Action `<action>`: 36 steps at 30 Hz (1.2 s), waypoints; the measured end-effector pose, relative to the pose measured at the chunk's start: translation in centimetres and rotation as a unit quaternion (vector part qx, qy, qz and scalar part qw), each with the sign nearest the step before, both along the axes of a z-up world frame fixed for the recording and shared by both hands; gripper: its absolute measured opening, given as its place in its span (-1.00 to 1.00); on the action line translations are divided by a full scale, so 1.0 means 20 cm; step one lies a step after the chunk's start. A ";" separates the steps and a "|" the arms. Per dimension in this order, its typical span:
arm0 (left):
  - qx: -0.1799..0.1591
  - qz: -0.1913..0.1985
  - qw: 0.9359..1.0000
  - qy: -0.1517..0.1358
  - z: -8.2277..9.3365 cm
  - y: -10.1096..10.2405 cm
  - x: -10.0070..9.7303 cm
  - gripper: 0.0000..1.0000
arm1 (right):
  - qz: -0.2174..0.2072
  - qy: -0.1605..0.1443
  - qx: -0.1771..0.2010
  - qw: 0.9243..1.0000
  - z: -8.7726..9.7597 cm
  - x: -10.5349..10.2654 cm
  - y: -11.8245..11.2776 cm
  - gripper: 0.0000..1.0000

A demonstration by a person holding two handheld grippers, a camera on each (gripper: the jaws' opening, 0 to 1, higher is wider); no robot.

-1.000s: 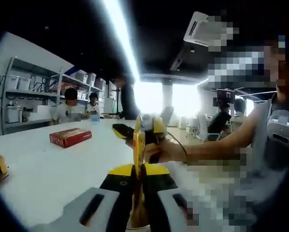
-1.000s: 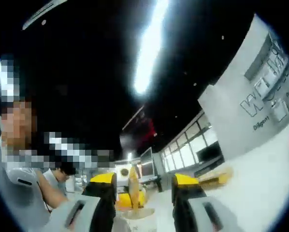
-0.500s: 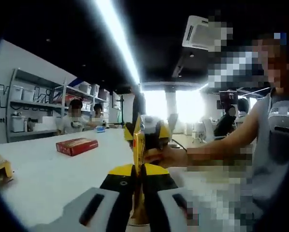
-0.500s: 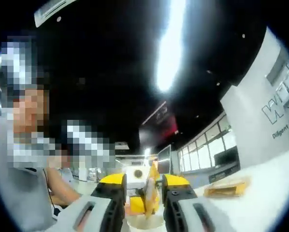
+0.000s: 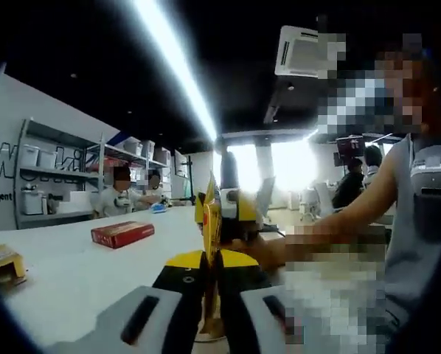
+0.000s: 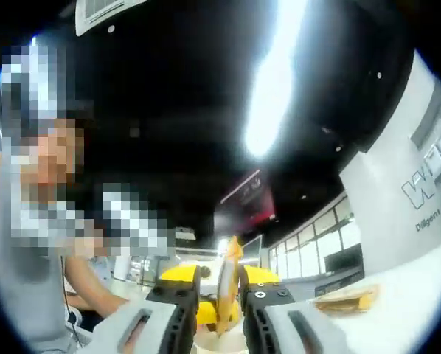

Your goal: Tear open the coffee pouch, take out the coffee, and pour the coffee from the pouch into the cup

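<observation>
We see the left claw [image 5: 212, 259] closed on the pouch [image 5: 210, 221], a thin yellow sachet standing edge-on and upright between its jaws, and in the right gripper view the right claw [image 6: 219, 286] closed on the same pouch [image 6: 226, 284] from the opposite side, so both claws pinch it at once. We judge the step in hand to be the tear: to do it well, we would keep both grips close together near the top edge, one on each side of the intended tear line, and part them by twisting apart, not pulling straight, holding the pouch upright so that nothing spills. The cup [image 6: 219, 341] sits directly below the pouch, its pale rim showing between the right claw's jaws; its rim [image 5: 212, 338] also peeps out under the left claw. We cannot tell whether the cup holds anything, nor whether the pouch is already open. Outward on the white table [image 5: 73, 273] lie a red box [image 5: 122, 234] and a yellow box [image 5: 4, 264], both well apart from the cup.
</observation>
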State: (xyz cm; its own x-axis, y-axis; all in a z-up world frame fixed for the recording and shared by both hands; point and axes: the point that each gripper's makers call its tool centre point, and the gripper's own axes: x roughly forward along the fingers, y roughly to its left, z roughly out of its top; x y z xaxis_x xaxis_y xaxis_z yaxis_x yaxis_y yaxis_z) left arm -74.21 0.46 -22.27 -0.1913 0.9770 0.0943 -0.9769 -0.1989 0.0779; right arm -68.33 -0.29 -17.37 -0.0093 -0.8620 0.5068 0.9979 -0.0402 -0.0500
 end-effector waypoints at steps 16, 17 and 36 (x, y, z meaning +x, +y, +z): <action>0.010 -0.016 1.000 -0.014 -0.01 0.01 -0.05 -0.82 | -0.012 0.006 0.022 1.000 -0.04 0.08 -0.08 -0.74; 0.009 -0.016 1.000 -0.014 -0.01 0.00 -0.05 -0.82 | -0.013 0.006 0.023 1.000 -0.04 0.08 -0.09 -0.75; 0.018 -0.018 1.000 -0.014 0.00 0.00 -0.03 -0.77 | -0.002 -0.011 0.016 1.000 -0.03 -0.13 0.03 -0.84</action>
State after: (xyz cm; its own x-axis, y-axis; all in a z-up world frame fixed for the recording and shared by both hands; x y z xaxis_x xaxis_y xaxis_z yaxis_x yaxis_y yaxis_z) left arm -74.75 0.47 -22.25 -0.1589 0.9793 0.1253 -0.9853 -0.1654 0.0433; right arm -70.83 0.21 -18.06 -0.0230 -0.8781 0.4779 0.9987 -0.0422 -0.0294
